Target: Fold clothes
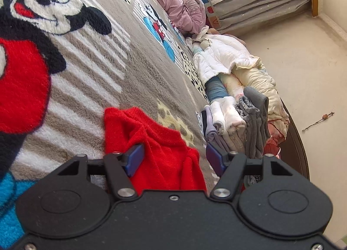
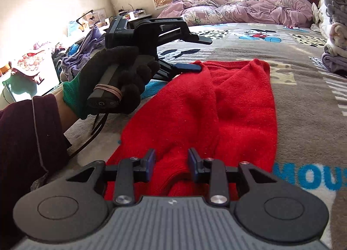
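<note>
1. We see a red sweater [image 2: 216, 107] lying on a bed covered by a cartoon-mouse blanket [image 2: 303, 89] — it runs lengthwise away from the right wrist camera, folded in on itself so that it forms a long narrow shape.
2. The right hand-held gripper [image 2: 171, 164] sits low over the near end of the sweater. Its jaws are partly apart, with red knit showing in the gap; the pads do not appear to press on the cloth, so we read it as loose, holding nothing.
3. The left hand-held gripper [image 1: 174, 159] is at the far end of the sweater [image 1: 156, 152], by the collar. Its jaws stand wide, with a bunch of red fabric between them, and no pad clamps on it.
4. In the right wrist view a gloved hand [image 2: 112, 80] grips the handle of the left tool, and one blue finger [image 2: 188, 67] of that tool touches the upper edge of the sweater.
5. A stack of folded clothes [image 1: 234, 120] stands along the bed's edge, just beyond the sweater — white, lilac and grey pieces.
6. A rumpled pink quilt [image 2: 238, 9] lies at the far end of the bed.
</note>
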Available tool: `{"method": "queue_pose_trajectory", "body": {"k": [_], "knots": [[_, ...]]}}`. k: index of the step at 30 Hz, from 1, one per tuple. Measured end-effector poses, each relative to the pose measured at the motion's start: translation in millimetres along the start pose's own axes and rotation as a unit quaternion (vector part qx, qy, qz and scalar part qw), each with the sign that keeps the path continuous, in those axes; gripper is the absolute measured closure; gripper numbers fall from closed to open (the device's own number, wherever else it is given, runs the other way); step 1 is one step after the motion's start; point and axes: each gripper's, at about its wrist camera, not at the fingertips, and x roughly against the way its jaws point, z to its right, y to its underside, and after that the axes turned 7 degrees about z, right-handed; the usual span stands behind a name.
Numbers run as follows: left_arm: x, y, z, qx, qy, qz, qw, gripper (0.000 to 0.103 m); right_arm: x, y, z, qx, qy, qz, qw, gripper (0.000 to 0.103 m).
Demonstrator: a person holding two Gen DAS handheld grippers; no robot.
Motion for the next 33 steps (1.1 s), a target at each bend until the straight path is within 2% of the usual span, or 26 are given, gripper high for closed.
{"method": "queue_pose_trajectory", "body": {"k": [4,6,8,10,12,14,15,22,24,27,29,33], "knots": [[22.5,-3.8,17.1,-0.020,0.008,0.030,0.9993,0.037,25.2,-2.0,-3.5,0.002,-0.008,-0.003,1.000,0.066],[33.6,-4.9,22.8,-0.028,0.003,0.037,0.9989,0.036,39.9,-3.7,3.0,-0.028,-0.026,0.008,0.999,0.062],[40.4,-5.5,25.0,-0.038,-0.009,0.034,0.9987,0.036,47.0,-7.1,13.4,-0.055,-0.020,0.019,0.998,0.058],[42.5,-4.7,25.0,-0.050,-0.032,0.030,0.9978,0.036,46.7,-13.7,24.3,-0.066,-0.008,0.028,0.997,0.058],[40.3,-3.0,25.4,-0.084,-0.077,0.025,0.9931,0.036,43.7,-21.3,38.1,-0.085,-0.003,0.038,0.996,0.058],[33.7,-1.1,22.4,-0.115,-0.118,0.015,0.9862,0.036,34.0,-29.5,57.5,-0.115,-0.001,0.044,0.992,0.055],[29.8,-1.0,19.0,-0.117,-0.124,0.009,0.9853,0.036,26.8,-33.7,69.7,-0.131,-0.001,0.044,0.990,0.054],[4.5,-1.5,-0.9,-0.129,-0.120,-0.006,0.9843,0.038,-44.6,-54.9,175.7,-0.252,-0.001,0.039,0.967,0.051],[-2.1,-6.4,-3.9,-0.127,-0.112,-0.009,0.9855,0.040,-68.6,-61.0,200.3,-0.267,-0.006,0.041,0.963,0.051],[-8.5,-12.5,-7.6,-0.121,-0.102,-0.016,0.9873,0.043,-99.9,-67.7,228.4,-0.294,-0.019,0.040,0.955,0.051],[-11.3,-14.3,-8.4,-0.120,-0.097,-0.019,0.9878,0.044,-119.7,-72.1,243.5,-0.308,-0.031,0.039,0.950,0.046],[-15.5,-14.9,-7.4,-0.125,-0.094,-0.024,0.9874,0.048,-146.3,-80.6,256.9,-0.309,-0.059,0.029,0.949,0.045]]}}
